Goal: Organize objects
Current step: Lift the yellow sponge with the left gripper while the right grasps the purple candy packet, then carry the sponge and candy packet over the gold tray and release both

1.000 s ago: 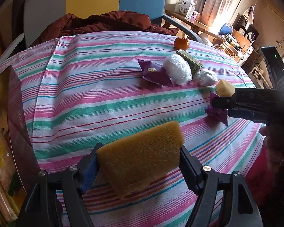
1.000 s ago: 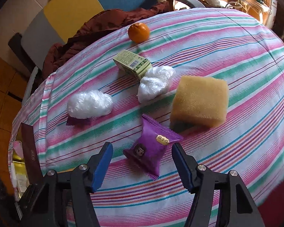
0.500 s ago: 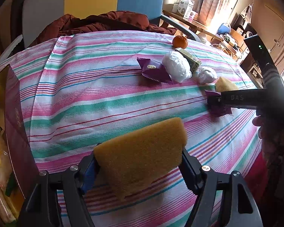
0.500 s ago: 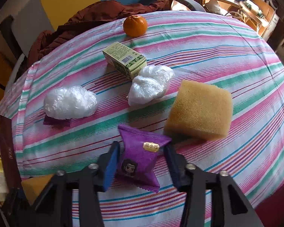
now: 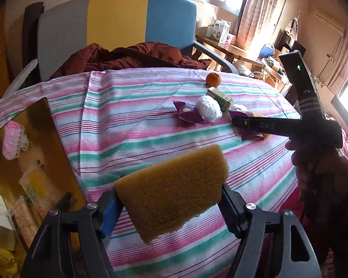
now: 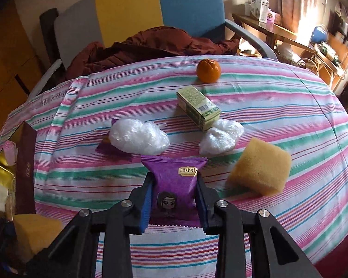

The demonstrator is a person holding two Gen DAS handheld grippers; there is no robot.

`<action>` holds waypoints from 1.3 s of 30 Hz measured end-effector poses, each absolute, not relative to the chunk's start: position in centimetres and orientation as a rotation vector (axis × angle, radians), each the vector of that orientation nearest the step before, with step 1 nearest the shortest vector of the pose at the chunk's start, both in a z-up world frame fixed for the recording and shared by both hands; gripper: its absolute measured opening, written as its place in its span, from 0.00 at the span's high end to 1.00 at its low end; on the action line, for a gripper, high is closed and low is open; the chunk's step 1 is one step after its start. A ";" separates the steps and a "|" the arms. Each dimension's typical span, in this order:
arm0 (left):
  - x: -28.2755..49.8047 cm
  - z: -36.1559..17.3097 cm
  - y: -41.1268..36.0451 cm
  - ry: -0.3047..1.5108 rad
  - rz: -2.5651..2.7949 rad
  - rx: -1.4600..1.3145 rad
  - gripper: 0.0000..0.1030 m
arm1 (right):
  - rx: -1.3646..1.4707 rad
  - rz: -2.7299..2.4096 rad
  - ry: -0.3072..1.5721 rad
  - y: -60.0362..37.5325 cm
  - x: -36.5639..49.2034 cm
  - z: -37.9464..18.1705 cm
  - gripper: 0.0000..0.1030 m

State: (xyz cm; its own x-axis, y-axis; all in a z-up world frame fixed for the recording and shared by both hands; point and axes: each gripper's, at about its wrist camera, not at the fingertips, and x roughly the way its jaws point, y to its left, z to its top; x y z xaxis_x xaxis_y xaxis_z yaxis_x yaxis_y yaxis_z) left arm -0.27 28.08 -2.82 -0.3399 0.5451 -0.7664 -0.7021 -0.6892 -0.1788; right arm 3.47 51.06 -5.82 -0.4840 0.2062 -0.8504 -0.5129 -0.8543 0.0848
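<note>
My left gripper (image 5: 171, 199) is shut on a yellow-brown sponge (image 5: 174, 187), held above the striped tablecloth (image 5: 132, 125). My right gripper (image 6: 175, 194) is shut on a purple snack packet (image 6: 174, 185), just above the cloth. A second sponge (image 6: 259, 169) lies to its right. Beyond lie two white plastic bundles (image 6: 139, 136) (image 6: 220, 136), a green box (image 6: 198, 107), an orange (image 6: 208, 70) and another purple packet (image 5: 189, 113) partly under the left bundle. The right gripper also shows in the left wrist view (image 5: 237, 121).
An open gold-lined box (image 5: 23, 162) at the table's left edge holds a pink hair clip (image 5: 12, 140) and packets. A chair (image 5: 118, 25) with a dark red jacket (image 5: 132, 55) stands behind the table. Cluttered furniture stands at the right.
My right gripper moved forward over the purple snack packet, shut on it and tilted up. My left gripper stayed shut on the sponge and rose a little.
</note>
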 end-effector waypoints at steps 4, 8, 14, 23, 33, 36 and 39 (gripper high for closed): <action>-1.4 -1.4 24.3 0.150 2.141 -1.081 0.28 | -1.292 2.403 0.424 48.9 3.2 -4.6 0.68; -3.1 -0.4 20.3 0.065 2.217 -1.082 0.28 | -1.289 2.488 0.390 45.6 2.1 -3.1 0.68; -5.5 -0.5 14.4 -0.062 2.304 -1.131 0.28 | -1.288 2.658 0.318 38.7 -0.1 -0.9 0.68; -6.1 -1.2 7.6 -0.138 2.387 -1.164 0.28 | -1.380 2.825 0.245 29.7 -3.6 -0.6 0.68; -6.0 -3.1 6.6 -0.169 2.312 -1.212 0.23 | -1.493 2.969 0.372 23.3 -10.9 -0.3 0.65; -6.1 -3.8 6.7 -0.178 2.296 -1.238 0.22 | -1.496 2.997 0.481 22.4 -12.4 -0.2 0.59; -6.2 -4.7 6.9 -0.187 2.273 -1.280 0.22 | -1.501 2.993 0.483 21.9 -12.4 -0.5 0.52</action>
